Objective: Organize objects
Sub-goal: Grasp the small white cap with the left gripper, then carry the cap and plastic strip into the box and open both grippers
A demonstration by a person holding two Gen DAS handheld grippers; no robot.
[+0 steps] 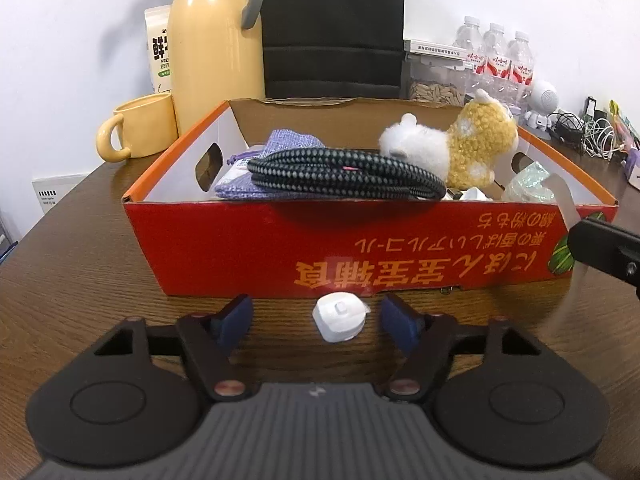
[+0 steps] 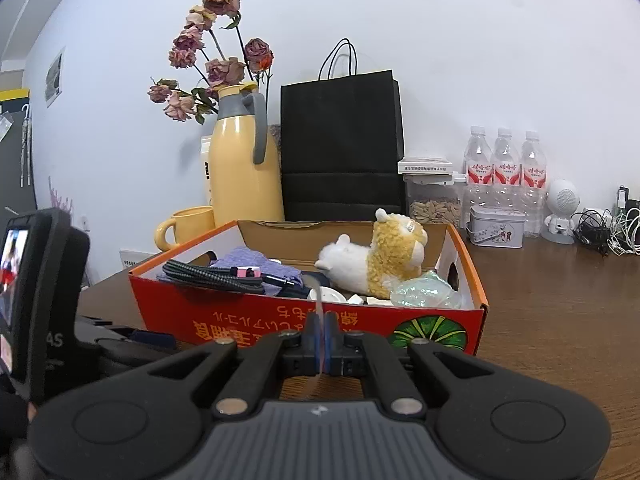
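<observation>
A small white plastic piece [image 1: 340, 317] lies on the brown table just in front of the red cardboard box [image 1: 280, 256]. My left gripper [image 1: 316, 318] is open around it, with a gap between each blue pad [image 1: 236, 320] and the piece. The box holds a black braided cable [image 1: 344, 174], a purple knit pouch [image 1: 288, 142], a white and yellow plush animal [image 1: 452, 146] and a shiny crumpled bag [image 1: 528, 184]. My right gripper [image 2: 320, 322] is shut on a thin clear strip [image 2: 318, 300] at the box's near wall [image 2: 240, 320]; its black finger [image 1: 604, 246] shows at the right edge.
Behind the box stand a yellow mug [image 1: 140, 126], a yellow thermos jug [image 1: 216, 48], a black paper bag [image 2: 340, 140], a seed jar [image 2: 434, 208], a tin [image 2: 496, 226] and water bottles [image 2: 504, 168]. A white speaker figure [image 2: 560, 210] and tangled cables [image 2: 608, 232] sit far right.
</observation>
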